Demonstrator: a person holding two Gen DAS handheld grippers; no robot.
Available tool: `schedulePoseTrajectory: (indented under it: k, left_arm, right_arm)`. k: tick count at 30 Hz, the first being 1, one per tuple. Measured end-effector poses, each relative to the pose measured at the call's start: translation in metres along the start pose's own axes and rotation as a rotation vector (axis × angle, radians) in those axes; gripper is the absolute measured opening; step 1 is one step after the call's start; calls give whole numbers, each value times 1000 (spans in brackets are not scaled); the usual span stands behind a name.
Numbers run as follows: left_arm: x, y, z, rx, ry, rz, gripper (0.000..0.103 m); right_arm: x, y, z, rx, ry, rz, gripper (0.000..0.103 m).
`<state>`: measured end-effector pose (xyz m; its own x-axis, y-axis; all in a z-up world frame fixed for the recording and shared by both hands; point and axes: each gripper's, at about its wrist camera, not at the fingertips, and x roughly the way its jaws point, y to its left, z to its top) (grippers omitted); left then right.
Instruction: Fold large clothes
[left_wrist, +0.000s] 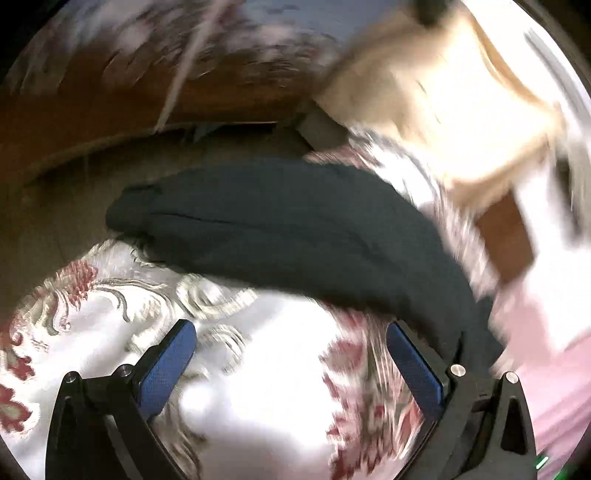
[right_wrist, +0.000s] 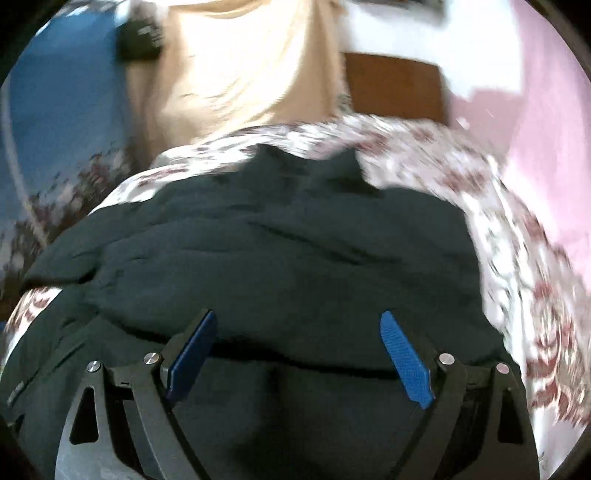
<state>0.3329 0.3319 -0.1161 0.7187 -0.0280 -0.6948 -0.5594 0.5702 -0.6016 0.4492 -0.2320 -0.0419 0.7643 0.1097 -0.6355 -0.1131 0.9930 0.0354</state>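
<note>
A dark, near-black garment (left_wrist: 280, 229) lies in a long bunched fold across a white bedspread with red and grey flowers (left_wrist: 110, 295). My left gripper (left_wrist: 291, 332) is open and empty, over the bedspread just in front of the garment's near edge. In the right wrist view the same garment (right_wrist: 280, 251) is spread wide and wrinkled, filling the lower view. My right gripper (right_wrist: 299, 328) is open and empty, right above the garment's surface. Both views are motion-blurred.
A person in a beige top (right_wrist: 236, 74) stands at the far side of the bed. A brown wooden headboard (left_wrist: 92, 122) runs along the left. A brown wooden panel (right_wrist: 391, 85) and a pink wall (right_wrist: 535, 110) lie beyond the bed.
</note>
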Motion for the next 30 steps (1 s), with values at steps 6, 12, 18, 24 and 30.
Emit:
schedulePoseTrajectory:
  k: [6,12,18,24,30]
  left_arm:
    - [29,32,26,-158,-9,-50,103]
    - [50,45,37,-261,-49,-109,88]
    - [51,56,45,-325,-100,-162,42]
    - [38,59,42,-326,-153,-196,14]
    - [-3,35,48,-206,-297,-237,7]
  right_arm:
    - [20,99,34,-123,44,90,87]
    - [71,176,46,-216,69,13,87]
    - [100,206,37,-267,108,-67,87]
    - [95,206,20,-271,51,-73,91]
    - [99,201,20,-254,69,-49,94]
